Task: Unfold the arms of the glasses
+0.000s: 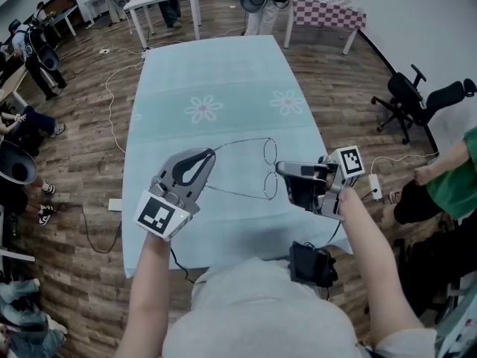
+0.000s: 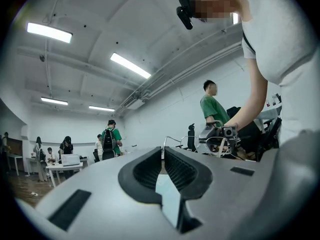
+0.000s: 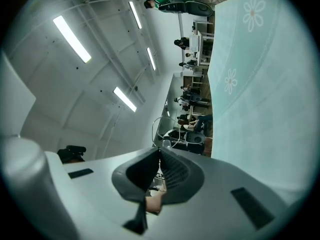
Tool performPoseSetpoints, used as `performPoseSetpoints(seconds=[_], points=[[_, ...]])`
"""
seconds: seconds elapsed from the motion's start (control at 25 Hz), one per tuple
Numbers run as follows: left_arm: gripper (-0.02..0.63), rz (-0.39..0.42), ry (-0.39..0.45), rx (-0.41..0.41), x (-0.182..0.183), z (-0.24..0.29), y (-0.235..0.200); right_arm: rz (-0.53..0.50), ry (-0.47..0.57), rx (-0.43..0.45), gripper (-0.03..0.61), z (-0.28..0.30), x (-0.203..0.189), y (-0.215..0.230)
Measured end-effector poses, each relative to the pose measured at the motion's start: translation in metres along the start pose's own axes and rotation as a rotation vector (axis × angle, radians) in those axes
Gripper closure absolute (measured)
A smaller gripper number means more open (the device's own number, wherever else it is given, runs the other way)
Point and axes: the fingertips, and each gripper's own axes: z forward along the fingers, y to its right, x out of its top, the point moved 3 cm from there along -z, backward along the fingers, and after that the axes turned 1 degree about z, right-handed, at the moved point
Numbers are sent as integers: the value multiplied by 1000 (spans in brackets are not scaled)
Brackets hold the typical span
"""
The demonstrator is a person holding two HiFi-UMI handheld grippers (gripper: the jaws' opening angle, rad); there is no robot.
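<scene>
Pale-shirted torso (image 1: pixel 253 312) filled the bottom of the head view, with a black device (image 1: pixel 311 263) at its lower right edge. Both forearms reached up-frame over a table (image 1: pixel 223 73) under a light teal cloth with flower prints.

Left gripper (image 1: pixel 209 156) sat centre-left, jaws pinched nearly together on the tip of one arm of the glasses (image 1: pixel 270 152). Right gripper (image 1: pixel 282 170) sat centre-right, jaws closed on the wire frame beside the lenses, and its body hid that end of the frame. The thin wire glasses hung between the two grippers above the cloth, with the arms running left.

Around the table:
- A wood floor with loose cables (image 1: pixel 112 88) at left.
- A black office chair (image 1: pixel 417 99) at right.
- A person in green (image 1: pixel 447 177) at the right edge.
- A checkered table (image 1: pixel 328 12) at the top.
</scene>
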Motion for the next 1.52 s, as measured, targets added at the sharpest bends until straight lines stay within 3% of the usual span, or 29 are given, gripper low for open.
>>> performPoseSetpoints(seconds=[0.16, 0.44, 0.88, 1.12, 1.2, 1.28, 1.52], points=[[591, -1, 20, 4, 4, -1, 1, -10, 17, 37, 568, 3, 2, -4], [591, 18, 21, 5, 5, -2, 4, -26, -10, 2, 568, 4, 0, 0], [591, 9, -19, 17, -5, -4, -8, -26, -81, -35, 568, 6, -7, 3], [583, -29, -86, 32, -16, -3, -14, -33, -106, -50, 568, 8, -12, 6], [563, -50, -90, 29, -14, -2, -14, -32, -93, -47, 568, 8, -12, 6], [502, -56, -92, 25, -16, -1, -13, -33, -84, -50, 568, 8, -11, 7], [451, -45, -112, 35, -24, -3, -16, -29, -55, -57, 568, 4, -8, 11]])
